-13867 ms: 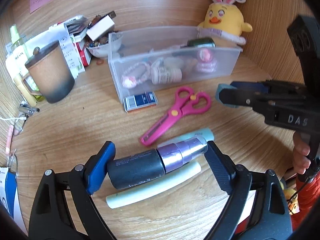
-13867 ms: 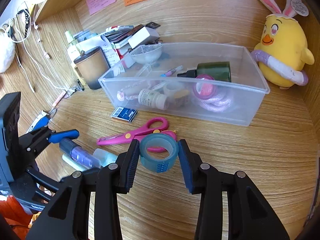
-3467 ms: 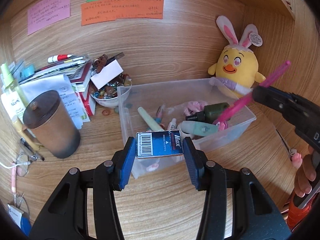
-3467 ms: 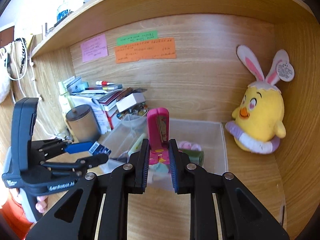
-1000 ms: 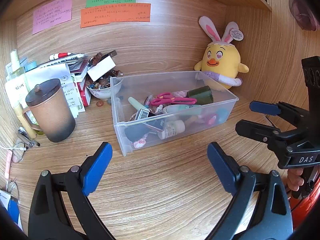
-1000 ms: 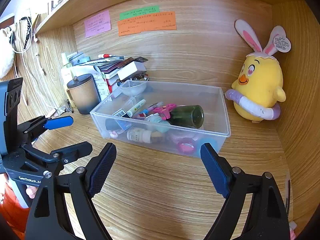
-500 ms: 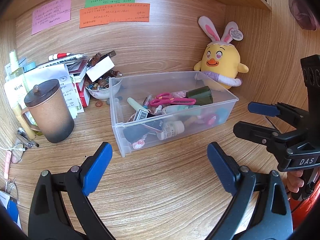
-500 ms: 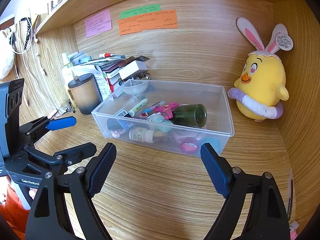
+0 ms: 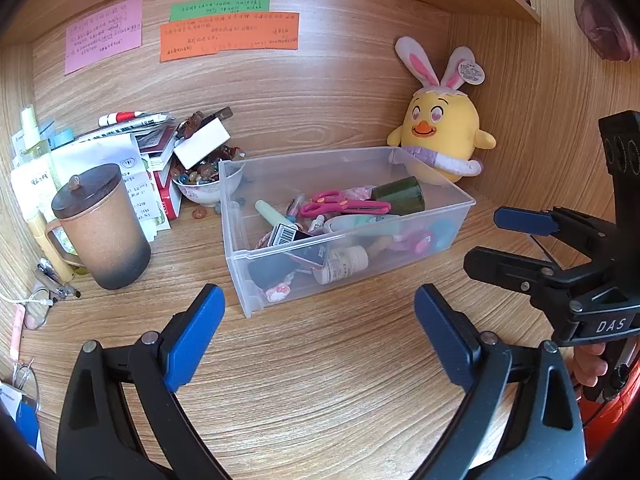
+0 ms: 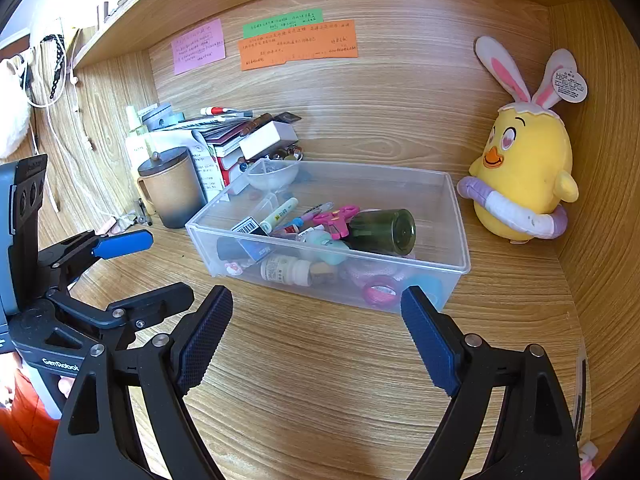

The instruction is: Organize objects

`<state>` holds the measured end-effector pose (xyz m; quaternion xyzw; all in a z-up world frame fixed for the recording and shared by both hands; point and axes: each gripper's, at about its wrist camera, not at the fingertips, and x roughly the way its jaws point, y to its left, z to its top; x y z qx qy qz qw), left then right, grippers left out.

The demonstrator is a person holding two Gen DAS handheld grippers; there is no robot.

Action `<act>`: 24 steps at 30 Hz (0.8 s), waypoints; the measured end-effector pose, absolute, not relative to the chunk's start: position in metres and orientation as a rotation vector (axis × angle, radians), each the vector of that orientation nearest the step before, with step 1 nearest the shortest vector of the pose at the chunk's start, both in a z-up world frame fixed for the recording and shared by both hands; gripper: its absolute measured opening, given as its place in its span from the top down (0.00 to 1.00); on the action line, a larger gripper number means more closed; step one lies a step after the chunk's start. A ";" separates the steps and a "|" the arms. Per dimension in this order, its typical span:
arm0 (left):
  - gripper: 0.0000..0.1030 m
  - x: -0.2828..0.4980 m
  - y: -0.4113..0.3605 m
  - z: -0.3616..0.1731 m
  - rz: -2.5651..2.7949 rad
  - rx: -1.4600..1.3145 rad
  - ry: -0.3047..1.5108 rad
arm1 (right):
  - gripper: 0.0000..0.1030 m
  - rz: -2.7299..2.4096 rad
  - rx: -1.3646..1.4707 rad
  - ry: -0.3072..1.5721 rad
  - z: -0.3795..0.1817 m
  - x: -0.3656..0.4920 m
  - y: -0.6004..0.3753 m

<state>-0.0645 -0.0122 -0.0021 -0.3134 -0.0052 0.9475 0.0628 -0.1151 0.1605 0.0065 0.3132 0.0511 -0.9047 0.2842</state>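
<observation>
A clear plastic bin (image 9: 248, 280) (image 10: 456, 224) stands on the wooden desk. In it lie pink scissors (image 9: 344, 205) (image 10: 338, 216), a dark green bottle (image 9: 398, 195) (image 10: 384, 232), a small barcoded box (image 9: 288, 236) (image 10: 246, 226), a pale green tube (image 9: 272, 214), a white bottle (image 10: 286, 269) and a blue tape roll (image 10: 430, 286). My left gripper (image 9: 318, 332) hangs open before the bin's near corner, nothing between its fingers. My right gripper (image 10: 316, 330) is open too, empty, in front of the bin's long side. Each gripper shows in the other's view, left gripper (image 10: 132, 264) and right gripper (image 9: 508, 236).
A brown lidded mug (image 9: 100, 228) (image 10: 172, 190) stands left of the bin, with stacked books and papers (image 9: 132, 152) and a bowl of beads (image 9: 200, 184) behind it. A yellow plush chick (image 9: 438, 128) (image 10: 524, 184) sits at the back right. Wooden walls close in behind and on the right.
Nothing has visibly moved over the last second; both grippers stay open and still in front of the bin. Seconds earlier the barcoded box and scissors were in the grippers, and now lie in the bin.
</observation>
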 end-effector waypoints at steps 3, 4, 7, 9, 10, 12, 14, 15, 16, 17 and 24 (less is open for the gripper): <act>0.06 -0.064 -0.013 -0.002 2.862 -0.945 -0.016 | 0.18 -2.419 0.839 0.135 0.006 -0.115 0.160; 0.06 -0.064 -0.012 -0.001 2.862 -0.944 -0.014 | 0.18 -2.418 0.838 0.135 0.007 -0.115 0.160; 0.06 -0.063 -0.013 -0.001 2.863 -0.942 -0.014 | 0.18 -2.416 0.836 0.138 0.007 -0.114 0.159; 0.06 -0.063 -0.013 -0.001 2.864 -0.942 -0.013 | 0.18 -2.414 0.836 0.139 0.007 -0.113 0.158; 0.06 -0.063 -0.013 -0.001 2.865 -0.940 -0.013 | 0.18 -2.414 0.836 0.141 0.007 -0.113 0.158; 0.06 -0.063 -0.013 0.000 2.864 -0.939 -0.018 | 0.18 -2.413 0.836 0.143 0.007 -0.114 0.159; 0.06 -0.063 -0.013 0.001 2.863 -0.937 -0.030 | 0.18 -2.412 0.836 0.143 0.007 -0.114 0.159; 0.06 -0.063 -0.013 0.001 2.866 -0.933 -0.031 | 0.18 -2.413 0.837 0.143 0.007 -0.114 0.159; 0.06 -0.063 -0.013 0.001 2.871 -0.929 -0.028 | 0.18 -2.413 0.839 0.141 0.007 -0.115 0.159; 0.06 -0.062 -0.013 0.001 2.873 -0.927 -0.027 | 0.18 -2.414 0.841 0.139 0.007 -0.115 0.159; 0.06 -0.062 -0.012 0.001 2.849 -0.938 -0.035 | 0.18 -2.413 0.848 0.141 0.006 -0.115 0.159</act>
